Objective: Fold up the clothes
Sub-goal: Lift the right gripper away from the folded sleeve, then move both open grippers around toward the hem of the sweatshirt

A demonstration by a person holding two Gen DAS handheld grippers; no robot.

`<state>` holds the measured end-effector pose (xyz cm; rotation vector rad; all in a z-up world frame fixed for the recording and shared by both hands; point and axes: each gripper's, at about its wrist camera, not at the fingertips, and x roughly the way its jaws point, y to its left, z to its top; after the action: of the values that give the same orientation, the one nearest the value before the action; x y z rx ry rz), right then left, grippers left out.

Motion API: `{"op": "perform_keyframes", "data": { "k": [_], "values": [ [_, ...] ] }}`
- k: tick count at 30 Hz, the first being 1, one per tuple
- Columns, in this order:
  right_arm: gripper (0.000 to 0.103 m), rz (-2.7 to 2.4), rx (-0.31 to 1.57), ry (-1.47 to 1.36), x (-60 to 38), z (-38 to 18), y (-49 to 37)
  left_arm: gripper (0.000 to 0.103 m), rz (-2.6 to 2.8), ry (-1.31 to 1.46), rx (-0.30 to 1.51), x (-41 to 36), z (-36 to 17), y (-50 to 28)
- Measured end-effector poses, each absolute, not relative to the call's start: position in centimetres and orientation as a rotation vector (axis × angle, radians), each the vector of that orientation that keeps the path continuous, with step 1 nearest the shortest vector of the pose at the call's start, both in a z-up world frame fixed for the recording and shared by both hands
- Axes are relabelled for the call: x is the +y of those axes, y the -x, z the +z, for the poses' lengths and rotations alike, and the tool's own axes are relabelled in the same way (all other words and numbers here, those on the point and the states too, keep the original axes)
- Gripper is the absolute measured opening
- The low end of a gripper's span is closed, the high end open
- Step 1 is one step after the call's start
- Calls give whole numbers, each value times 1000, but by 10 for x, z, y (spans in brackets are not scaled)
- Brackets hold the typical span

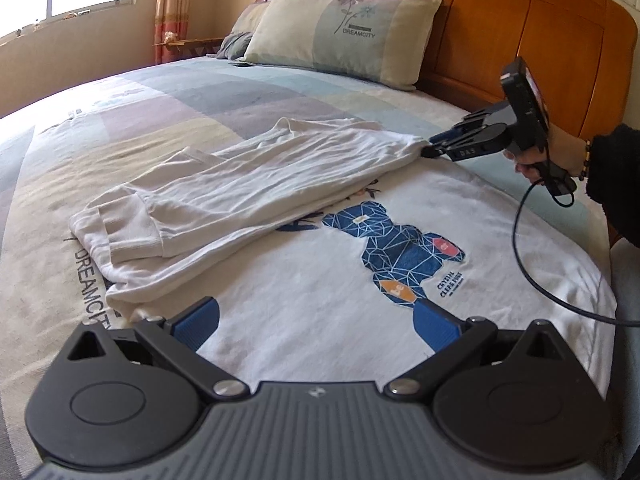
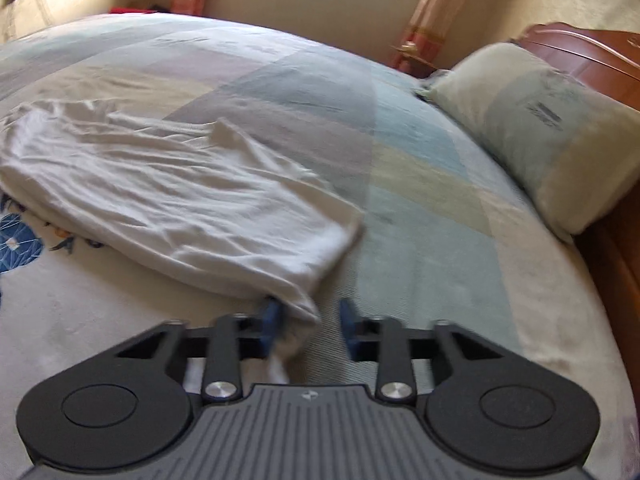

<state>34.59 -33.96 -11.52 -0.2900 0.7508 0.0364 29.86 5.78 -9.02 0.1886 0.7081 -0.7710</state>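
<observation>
— Sweatshirt (image 1: 304,280), white with a blue geometric bear print (image 1: 404,258), lies spread on the bed (image 1: 192,92), reaching to its near edge. One side, sleeve included, is folded over the body toward the middle.

— Where are the hand-held grippers?

— The left hand-held gripper (image 1: 316,326) hovers low over the front of the shirt near the bed's near edge, its blue fingers (image 1: 198,322) spread wide with nothing between them. The right hand-held gripper (image 2: 308,328) is at the corner of the folded flap, on the side toward the wooden headboard (image 1: 500,16).

— Is it gripping?

— In the right wrist view its fingers stand apart, with the fabric corner lying against the left one. From the left wrist view its tips look pinched on that corner, so I cannot tell whether it grips.

— And the person?

— A hand (image 1: 536,164) with a dark sleeve (image 1: 616,184) and a beaded bracelet holds the right gripper's handle, reaching in from the bed's side edge, gripper pointing slightly downward. A black cable (image 1: 532,264) hangs from it. A pillow (image 1: 344,36) marked DREAMCITY leans against the headboard.
</observation>
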Motion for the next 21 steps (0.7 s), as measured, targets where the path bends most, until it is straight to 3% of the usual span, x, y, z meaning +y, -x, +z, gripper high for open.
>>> {"op": "perform_keyframes", "data": {
  "k": [7,16,20,21],
  "values": [
    [3,-36,760,171,-346,-115,-323,102,-776,-187,702,59,-89,-297],
    [8,-40,662,64,-338,-76,-336,102,-772,-185,698,58,-87,-297],
    [8,-72,768,78,-333,-107,-361,102,-774,-190,705,57,-89,-296],
    [12,-97,788,86,-336,-117,-362,102,-775,-191,707,57,-89,-296]
  ]
}}
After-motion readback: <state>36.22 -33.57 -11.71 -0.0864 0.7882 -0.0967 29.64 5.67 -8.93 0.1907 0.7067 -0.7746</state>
